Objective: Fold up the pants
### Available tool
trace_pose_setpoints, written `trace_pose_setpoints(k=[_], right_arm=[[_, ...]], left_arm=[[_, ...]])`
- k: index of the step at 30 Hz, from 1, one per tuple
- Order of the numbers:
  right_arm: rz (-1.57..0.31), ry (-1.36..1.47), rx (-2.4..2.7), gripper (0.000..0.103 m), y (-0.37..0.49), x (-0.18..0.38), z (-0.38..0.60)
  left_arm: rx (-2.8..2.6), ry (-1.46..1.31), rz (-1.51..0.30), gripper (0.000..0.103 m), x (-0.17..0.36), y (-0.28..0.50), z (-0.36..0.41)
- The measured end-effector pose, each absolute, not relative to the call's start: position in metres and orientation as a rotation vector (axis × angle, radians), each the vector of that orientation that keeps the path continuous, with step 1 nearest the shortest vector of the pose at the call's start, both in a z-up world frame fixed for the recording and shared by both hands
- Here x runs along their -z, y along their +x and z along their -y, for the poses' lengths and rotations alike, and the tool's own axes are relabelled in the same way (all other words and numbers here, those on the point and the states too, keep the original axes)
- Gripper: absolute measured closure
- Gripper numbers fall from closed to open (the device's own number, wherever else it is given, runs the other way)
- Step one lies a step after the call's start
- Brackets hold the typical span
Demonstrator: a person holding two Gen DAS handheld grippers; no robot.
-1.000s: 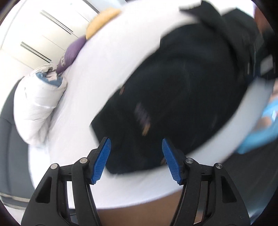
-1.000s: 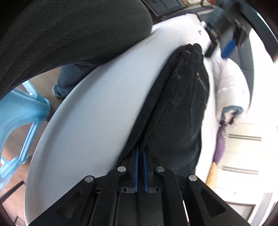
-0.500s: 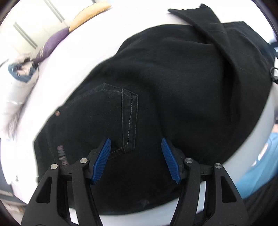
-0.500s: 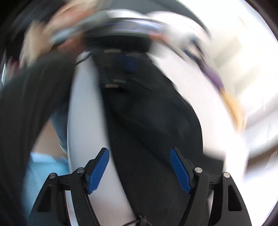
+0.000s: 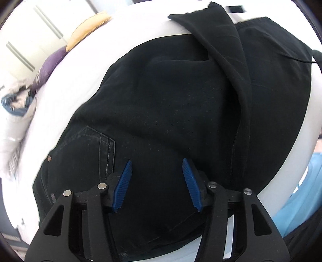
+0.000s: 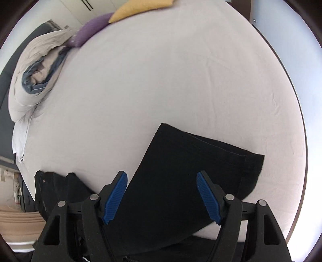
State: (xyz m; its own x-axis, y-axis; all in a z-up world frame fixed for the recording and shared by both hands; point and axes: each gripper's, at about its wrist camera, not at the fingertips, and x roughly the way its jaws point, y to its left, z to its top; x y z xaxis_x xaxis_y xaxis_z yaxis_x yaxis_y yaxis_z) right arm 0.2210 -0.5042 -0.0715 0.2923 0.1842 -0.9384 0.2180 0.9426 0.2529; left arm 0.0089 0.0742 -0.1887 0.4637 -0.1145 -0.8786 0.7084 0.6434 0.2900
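Observation:
Black pants (image 5: 171,112) lie folded on a white bed (image 5: 84,66), with the back pocket at the lower left and one leg laid diagonally across the top right. My left gripper (image 5: 157,185) is open and empty just above the seat area. In the right wrist view the leg end with its hem (image 6: 193,173) lies flat on the bed (image 6: 161,80). My right gripper (image 6: 162,198) is open and empty, hovering over that leg end.
A white bundle of bedding (image 6: 36,72), a purple cushion (image 6: 92,30) and a yellow cushion (image 6: 140,8) lie at the far side of the bed. A light blue plastic chair (image 5: 297,193) stands off the bed's near edge.
My right gripper let go of the pants, opened and swung over to the leg end. My left gripper moved in from the bed edge to over the seat of the pants, still open.

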Motion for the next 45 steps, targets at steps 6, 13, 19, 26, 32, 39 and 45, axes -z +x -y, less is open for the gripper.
trace_pose_setpoints(k=[6, 13, 19, 26, 32, 39, 45], right_arm=[[-1.387, 0.305, 0.156, 0.029, 0.271, 0.104, 0.489], [-1.460, 0.292, 0.276, 0.027, 0.287, 0.132, 0.485], [-1.443, 0.291, 0.245, 0.069, 0.284, 0.128, 0.476], [-1.292, 0.326, 0.147, 0.096, 0.251, 0.096, 0.486], [-1.071, 0.424, 0.104, 0.097, 0.167, 0.055, 0.505], [-0.866, 0.566, 0.152, 0.098, 0.026, 0.043, 0.569], [-0.812, 0.746, 0.242, 0.098, -0.094, 0.086, 0.596]], left_arm=[[0.558, 0.683, -0.964, 0.053, 0.181, 0.010, -0.088], [0.546, 0.687, -0.950, 0.053, 0.184, 0.013, -0.088], [0.538, 0.671, -0.948, 0.053, 0.188, 0.004, -0.083], [0.525, 0.683, -0.950, 0.053, 0.188, 0.001, -0.084], [0.495, 0.685, -0.961, 0.053, 0.191, -0.002, -0.081], [0.443, 0.689, -0.972, 0.051, 0.192, -0.002, -0.073], [0.377, 0.677, -0.980, 0.046, 0.192, 0.000, -0.064]])
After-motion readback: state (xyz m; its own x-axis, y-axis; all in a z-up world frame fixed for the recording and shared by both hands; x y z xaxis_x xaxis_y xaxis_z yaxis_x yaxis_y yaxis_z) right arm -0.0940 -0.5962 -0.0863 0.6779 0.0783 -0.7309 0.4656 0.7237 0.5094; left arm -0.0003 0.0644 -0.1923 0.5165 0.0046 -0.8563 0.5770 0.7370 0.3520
